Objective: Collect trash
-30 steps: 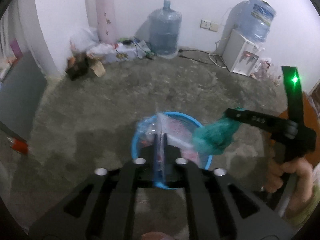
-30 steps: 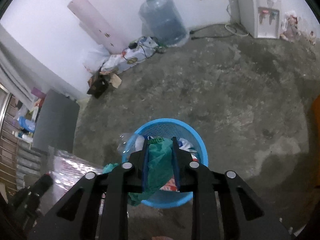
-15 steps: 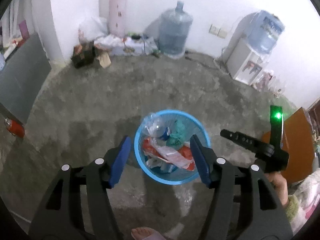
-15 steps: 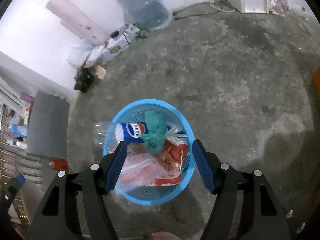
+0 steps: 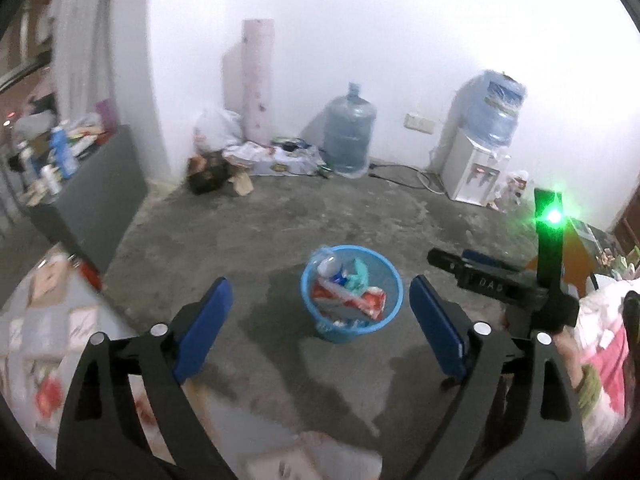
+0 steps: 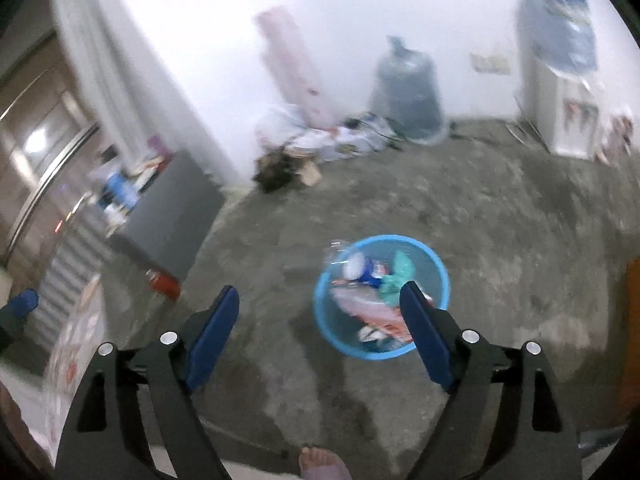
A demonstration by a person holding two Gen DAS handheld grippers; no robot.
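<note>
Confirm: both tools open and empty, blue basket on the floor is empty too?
Not quite. The basket holds trash: a plastic bottle, a green wad and red wrappers, seen in the left wrist view. Both tools, left tool and right tool, are opening with nothing between them.

Both views are dim on the grey floor (image 5: 280, 232) but blown out to a hazy glare on the white wall (image 5: 360, 32), and straight lines bow strongly toward the black rounded corners of the fisheye frame. The right wrist view is smeared throughout by motion blur, so the water dispenser (image 6: 560, 80) and the clutter at the left edge lose their outlines. In the left wrist view the middle is fairly sharp, its left and bottom edges blur, and a green light (image 5: 554, 216) flares.
</note>
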